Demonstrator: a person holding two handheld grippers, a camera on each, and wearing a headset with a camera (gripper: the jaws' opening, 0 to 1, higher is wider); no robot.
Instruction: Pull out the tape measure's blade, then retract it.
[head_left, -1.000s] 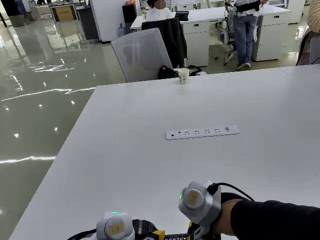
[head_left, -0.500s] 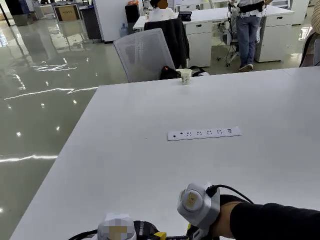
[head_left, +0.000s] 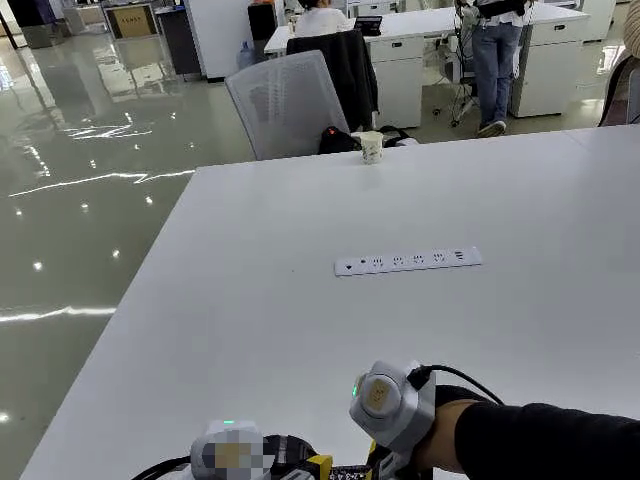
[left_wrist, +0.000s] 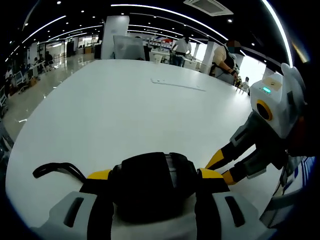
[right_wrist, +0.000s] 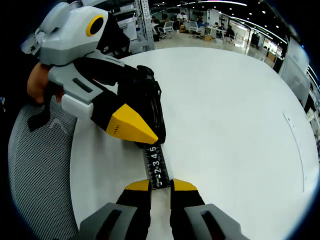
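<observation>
A black tape measure case (left_wrist: 152, 192) sits low over the white table (head_left: 300, 300), with my left gripper (left_wrist: 154, 174) shut on it, yellow tips on either side. In the right gripper view the same case (right_wrist: 147, 97) lies at the upper left. A short length of dark blade (right_wrist: 156, 167) with white numbers runs out of it. My right gripper (right_wrist: 160, 186) is shut on the blade's end. In the head view both grippers are at the near table edge, the left gripper (head_left: 318, 467) beside the right gripper (head_left: 372, 462).
A white power strip (head_left: 408, 262) lies across the middle of the table. A paper cup (head_left: 371, 147) stands at the far edge, with a grey mesh chair (head_left: 285, 105) behind it. The table's left edge drops to a glossy floor. A person (head_left: 492, 60) stands far back.
The head view has shifted slightly. Both grippers stay at the near edge with the tape measure between them.
</observation>
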